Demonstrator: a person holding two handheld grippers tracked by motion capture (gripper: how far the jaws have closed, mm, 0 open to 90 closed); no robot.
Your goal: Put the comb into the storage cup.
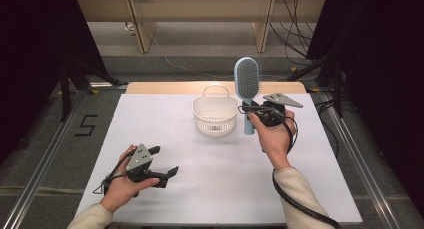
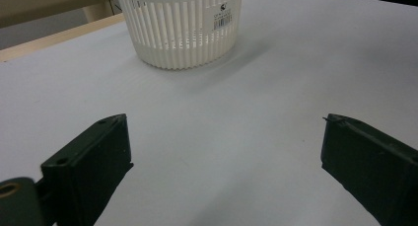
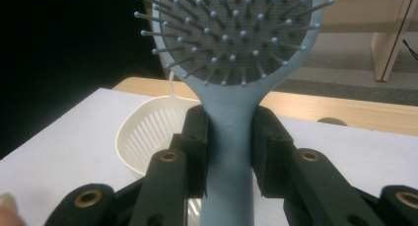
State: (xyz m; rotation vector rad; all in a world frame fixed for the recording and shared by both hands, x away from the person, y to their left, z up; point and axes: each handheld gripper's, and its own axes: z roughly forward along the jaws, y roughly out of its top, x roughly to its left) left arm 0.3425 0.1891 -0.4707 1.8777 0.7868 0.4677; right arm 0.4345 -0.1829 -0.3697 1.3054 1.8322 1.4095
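Right now the right gripper [image 1: 251, 110] is clamped on the handle of a light-blue paddle hairbrush [image 1: 247, 81], holding it upright, bristle head up, just beside the right side of the white slotted basket [image 1: 215, 120]. In the right gripper view the jaws pinch the hairbrush [image 3: 231, 152] at the neck just below the head, bristles facing the camera, with the basket [image 3: 143, 137] behind and to the left. The brush's handle end hangs low near the bench [image 1: 210, 184]; can't tell whether it touches.

Left gripper [image 1: 162, 164] sits idle near the front-left of the bench, jaws wide apart, nothing between them; its own view looks across bare bench at the basket [image 2: 182, 33].

Step, as I read it: brush lifted and carried, about to go into the basket. Next move likely calls for shifting left over the rim, lowering it handle-first, then letting go. The brush is taller than the basket, so it could tip out or nudge the light basket.
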